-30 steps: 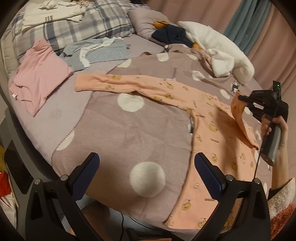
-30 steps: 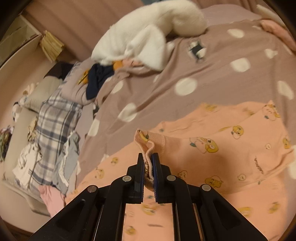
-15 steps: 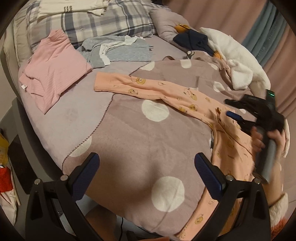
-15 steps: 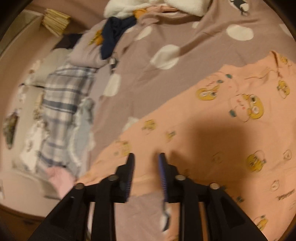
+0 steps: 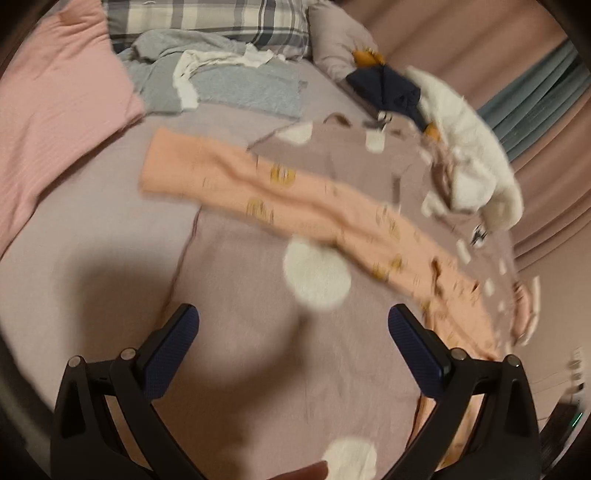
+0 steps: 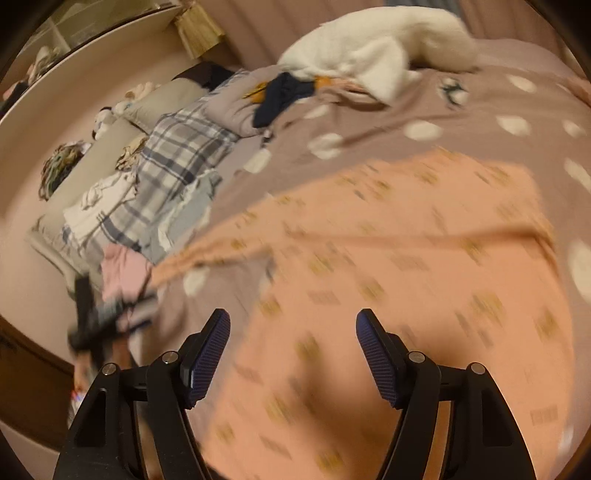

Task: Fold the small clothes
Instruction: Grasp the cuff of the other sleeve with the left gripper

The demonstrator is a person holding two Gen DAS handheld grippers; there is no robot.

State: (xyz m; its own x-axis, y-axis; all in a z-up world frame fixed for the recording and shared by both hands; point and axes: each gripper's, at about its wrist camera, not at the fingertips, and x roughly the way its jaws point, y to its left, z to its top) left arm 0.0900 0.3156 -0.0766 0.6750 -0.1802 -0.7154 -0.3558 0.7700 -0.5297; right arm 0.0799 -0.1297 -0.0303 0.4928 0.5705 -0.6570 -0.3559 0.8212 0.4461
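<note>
One peach garment (image 5: 258,192) with small yellow prints is lying spread on the dotted blanket (image 5: 258,369). In the left wrist view its one long sleeve is stretching across well ahead of the left tongs (image 5: 293,347), running from upper left down to the right, past the right-hand finger. In the right wrist view its broad body (image 6: 424,280) is lying directly ahead of and beneath the right tongs (image 6: 293,354).

Counted in the left view: one pink garment (image 5: 55,110) far to the left of the fingers, one grey garment (image 5: 229,85) with a white piece on it further ahead, one plaid pillow (image 5: 221,18) beyond that, one navy item (image 5: 388,88) and one white fluffy throw (image 5: 469,155) ahead to the right. Two white dots of the blanket are showing between and just ahead of the left fingers.

The left tongs are standing spread wide, tilting down over the blanket, with nothing between the pads (image 5: 173,354). A fingertip of the person is showing at the bottom edge.

The right tongs are tilting down over the peach cloth, and their jaws are opening; the pads (image 6: 207,354) are standing apart with no cloth between them. In this view the left tongs (image 6: 103,317) are appearing as a dark blur to the left, near the sleeve's end and the pink garment. Both views are blurred.
</note>
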